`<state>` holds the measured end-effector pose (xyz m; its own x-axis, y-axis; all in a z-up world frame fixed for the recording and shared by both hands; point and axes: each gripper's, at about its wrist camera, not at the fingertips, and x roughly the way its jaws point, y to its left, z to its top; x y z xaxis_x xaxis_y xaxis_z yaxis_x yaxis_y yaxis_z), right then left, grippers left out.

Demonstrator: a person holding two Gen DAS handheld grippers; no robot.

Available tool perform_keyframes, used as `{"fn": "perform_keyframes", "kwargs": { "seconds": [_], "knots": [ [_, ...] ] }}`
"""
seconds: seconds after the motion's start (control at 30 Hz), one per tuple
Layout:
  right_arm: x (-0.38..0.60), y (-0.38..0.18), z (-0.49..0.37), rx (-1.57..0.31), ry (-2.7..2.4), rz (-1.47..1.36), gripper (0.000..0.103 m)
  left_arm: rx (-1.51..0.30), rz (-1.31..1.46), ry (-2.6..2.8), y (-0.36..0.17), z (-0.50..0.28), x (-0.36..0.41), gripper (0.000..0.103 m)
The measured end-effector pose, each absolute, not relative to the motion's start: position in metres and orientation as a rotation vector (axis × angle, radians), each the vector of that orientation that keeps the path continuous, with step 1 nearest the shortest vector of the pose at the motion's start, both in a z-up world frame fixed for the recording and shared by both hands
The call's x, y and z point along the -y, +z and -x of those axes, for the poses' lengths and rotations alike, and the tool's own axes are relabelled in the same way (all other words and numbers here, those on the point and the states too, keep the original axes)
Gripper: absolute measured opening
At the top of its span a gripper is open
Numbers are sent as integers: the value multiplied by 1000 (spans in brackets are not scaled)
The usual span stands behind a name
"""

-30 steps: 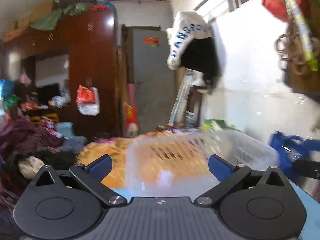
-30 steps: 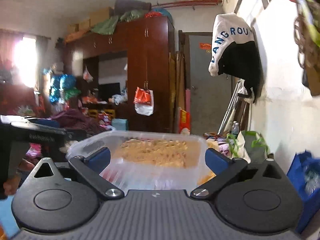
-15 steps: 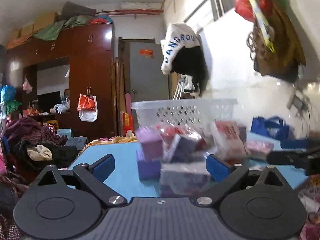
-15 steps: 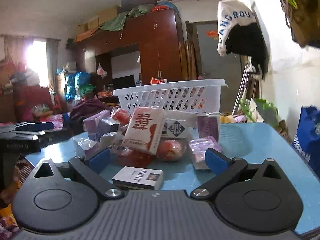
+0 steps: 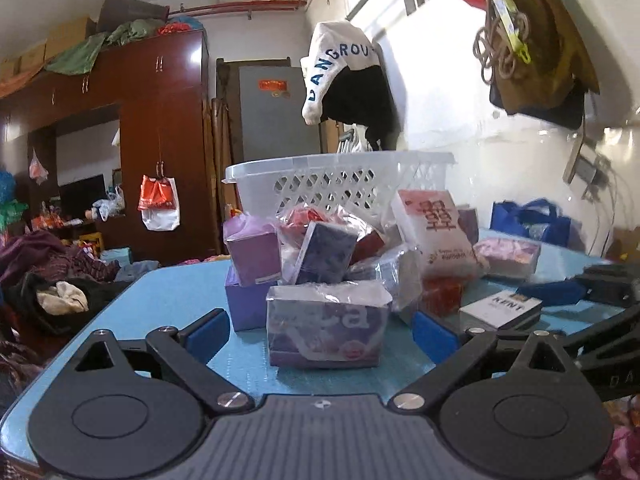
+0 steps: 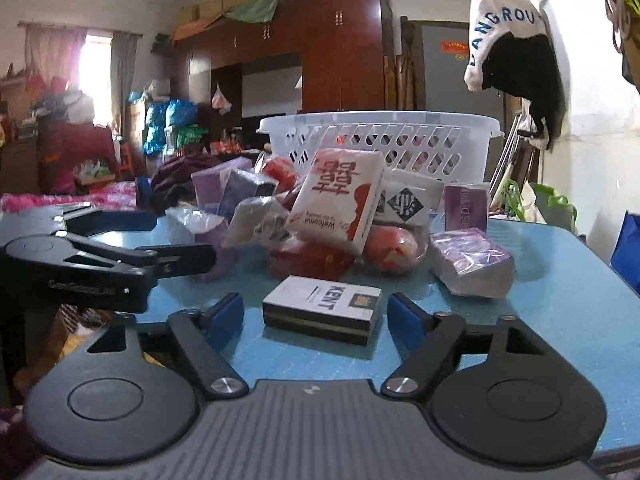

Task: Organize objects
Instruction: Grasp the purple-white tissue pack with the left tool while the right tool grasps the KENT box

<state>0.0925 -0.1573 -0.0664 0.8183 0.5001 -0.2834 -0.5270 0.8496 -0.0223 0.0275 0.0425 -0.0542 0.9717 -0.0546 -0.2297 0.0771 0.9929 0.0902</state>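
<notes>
A pile of small packs lies on the blue table point(image 5: 172, 292). A white lattice basket point(image 5: 340, 176) stands behind the pile and also shows in the right wrist view point(image 6: 380, 136). My left gripper point(image 5: 320, 330) is open, its fingers either side of a purple wrapped pack point(image 5: 328, 320). My right gripper point(image 6: 316, 316) is open, its fingers either side of a white KENT box point(image 6: 322, 308). That box also shows in the left wrist view point(image 5: 502, 306). A white and red pack point(image 6: 340, 196) leans on top of the pile. The left gripper shows in the right wrist view point(image 6: 180, 258).
Purple boxes point(image 5: 252, 256), red wrapped packs point(image 6: 312, 258) and a pink wrapped pack point(image 6: 472, 266) make up the pile. A blue bag point(image 5: 532, 220) sits at the right wall. Clothes point(image 5: 52, 272) are heaped left of the table, with a dark wardrobe point(image 5: 160, 140) behind.
One second ago the basket filled both views, tipped up close. Now it stands upright behind the pile on the table, and both grippers sit low at the table with fingers around a pack.
</notes>
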Motion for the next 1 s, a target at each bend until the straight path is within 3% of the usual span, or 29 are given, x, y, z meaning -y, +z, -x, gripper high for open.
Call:
{"fn": "perform_keyframes", "kwargs": {
  "seconds": [0.07, 0.27, 1.0],
  "knots": [
    [159, -68, -90, -275, 553, 101, 67, -234, -98, -65, -55, -29, -42, 99],
    [176, -62, -90, -251, 568, 55, 66, -262, -58, -89, -54, -35, -50, 69],
    [208, -39, -94, -159, 489, 34, 66, -183, -50, -36, -31, -21, -65, 69]
  ]
}}
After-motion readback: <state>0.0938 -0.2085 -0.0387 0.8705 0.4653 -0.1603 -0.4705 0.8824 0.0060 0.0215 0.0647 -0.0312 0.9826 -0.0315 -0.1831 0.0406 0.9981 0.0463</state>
